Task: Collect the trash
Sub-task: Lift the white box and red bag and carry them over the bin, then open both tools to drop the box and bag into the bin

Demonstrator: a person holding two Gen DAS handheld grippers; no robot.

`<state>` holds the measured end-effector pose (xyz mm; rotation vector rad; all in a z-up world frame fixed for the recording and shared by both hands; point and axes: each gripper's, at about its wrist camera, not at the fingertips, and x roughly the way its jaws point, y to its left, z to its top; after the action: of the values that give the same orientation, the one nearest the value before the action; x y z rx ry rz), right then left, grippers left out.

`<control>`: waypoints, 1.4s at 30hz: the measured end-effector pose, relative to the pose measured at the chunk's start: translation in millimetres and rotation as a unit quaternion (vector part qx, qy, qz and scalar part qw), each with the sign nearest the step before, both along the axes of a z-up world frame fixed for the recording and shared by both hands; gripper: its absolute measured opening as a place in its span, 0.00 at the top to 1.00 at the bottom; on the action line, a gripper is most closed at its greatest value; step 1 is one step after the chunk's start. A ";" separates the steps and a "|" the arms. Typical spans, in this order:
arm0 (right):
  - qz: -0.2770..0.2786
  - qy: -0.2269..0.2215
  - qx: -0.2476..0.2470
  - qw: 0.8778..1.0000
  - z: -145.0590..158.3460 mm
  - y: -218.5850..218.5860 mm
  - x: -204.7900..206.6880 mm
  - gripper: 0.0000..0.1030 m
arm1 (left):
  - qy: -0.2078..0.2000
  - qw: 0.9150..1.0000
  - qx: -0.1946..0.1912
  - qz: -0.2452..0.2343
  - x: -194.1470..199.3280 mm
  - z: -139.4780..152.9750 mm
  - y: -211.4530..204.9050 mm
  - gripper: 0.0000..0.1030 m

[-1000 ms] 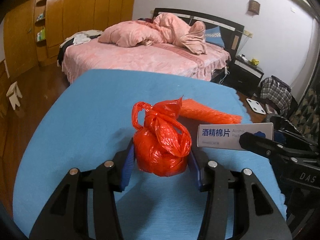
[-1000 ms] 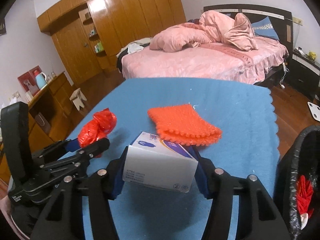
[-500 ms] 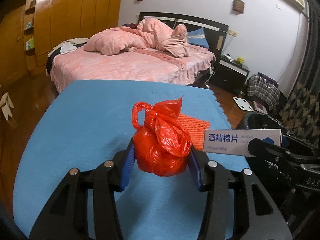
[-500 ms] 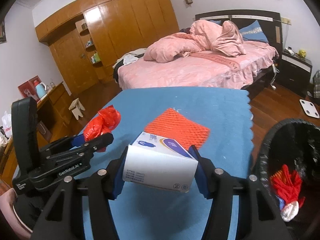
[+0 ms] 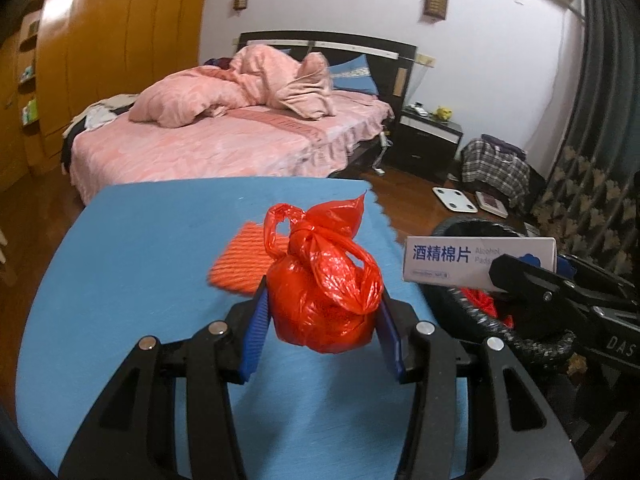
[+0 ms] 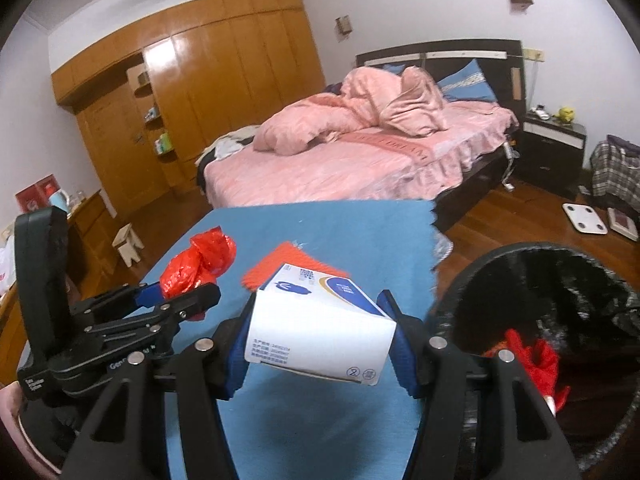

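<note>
Red knotted bag (image 5: 324, 300) sits clamped in the left gripper (image 5: 320, 328), above the blue table (image 5: 132, 264), the bin (image 5: 472, 316) to its right. It could snag the bin's rim.

Right view: right gripper (image 6: 320, 340) clamps a white box (image 6: 320, 332) beside the black-lined bin (image 6: 560, 280), which holds red scraps (image 6: 532, 360). A tilted box could miss.

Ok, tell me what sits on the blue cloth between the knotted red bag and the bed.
An orange mesh pad lies flat on the blue cloth just beyond the held red bag; past it the cloth is bare. The left wrist view shows this best.
</note>
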<state>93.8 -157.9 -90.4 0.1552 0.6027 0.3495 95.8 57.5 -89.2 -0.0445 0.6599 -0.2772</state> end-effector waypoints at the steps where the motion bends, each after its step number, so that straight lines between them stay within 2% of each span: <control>1: -0.007 -0.003 -0.001 1.000 1.7 -6.1 0.0 0.44 | -0.002 1.000 -0.001 -0.006 0.1 1.5 -6.6 0.55; 21: -0.131 -0.037 -0.018 0.991 19.5 -127.8 -16.4 0.44 | -0.023 0.993 -0.009 -0.115 14.7 11.2 -135.5 0.55; 33: -0.208 -0.023 -0.022 0.978 4.0 -199.4 -25.9 0.44 | -0.013 0.983 -0.002 -0.182 27.7 -3.4 -210.0 0.55; 42: -0.230 -0.010 -0.024 0.973 -11.4 -226.3 -24.1 0.44 | 0.001 0.979 -0.001 -0.206 40.7 -16.2 -242.5 0.55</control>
<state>69.7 -384.2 -101.8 0.2385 0.5373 -0.1137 136.5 -185.0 -105.4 0.0907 0.6681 -0.6771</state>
